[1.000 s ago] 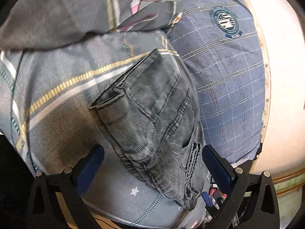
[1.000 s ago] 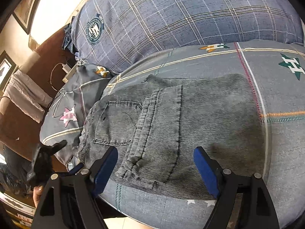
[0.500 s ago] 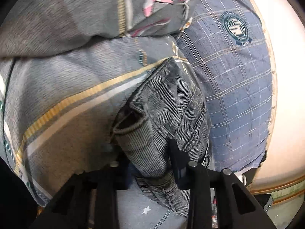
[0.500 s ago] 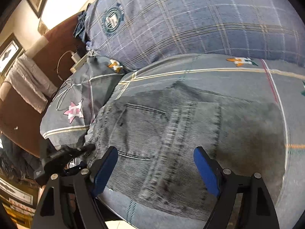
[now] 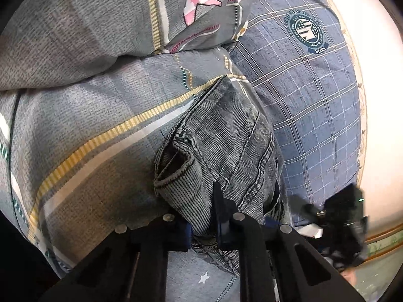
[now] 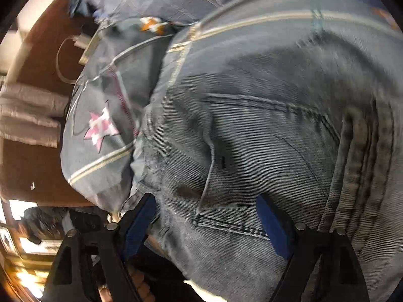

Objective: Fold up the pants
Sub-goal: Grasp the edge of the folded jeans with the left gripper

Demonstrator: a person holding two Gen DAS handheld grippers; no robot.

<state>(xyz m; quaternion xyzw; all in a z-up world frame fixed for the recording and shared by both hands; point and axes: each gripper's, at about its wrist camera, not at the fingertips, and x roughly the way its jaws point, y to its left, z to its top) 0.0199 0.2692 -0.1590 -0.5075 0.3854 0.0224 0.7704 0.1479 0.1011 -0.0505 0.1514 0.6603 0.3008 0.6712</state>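
Note:
Grey denim pants [image 5: 226,146] lie folded on a grey patterned bedspread [image 5: 88,125]. My left gripper [image 5: 204,229] is shut on the near edge of the pants, with cloth bunched between its fingers. In the right wrist view the pants [image 6: 264,138] fill the frame, back pocket up. My right gripper [image 6: 204,224] is open, its blue pads straddling the pocket corner close above the denim. The other gripper shows as a dark shape in the left wrist view [image 5: 345,216].
A blue plaid pillow [image 5: 309,80] lies beyond the pants by a pale wall. A grey pillow with a pink star [image 5: 196,2] sits at the far left; it also shows in the right wrist view [image 6: 100,128]. A brown headboard with a charger cable [image 6: 63,58] stands behind.
My left gripper closed on the pants' near edge and lifted it into a bunch. My right gripper moved forward and left over the pants, staying open.

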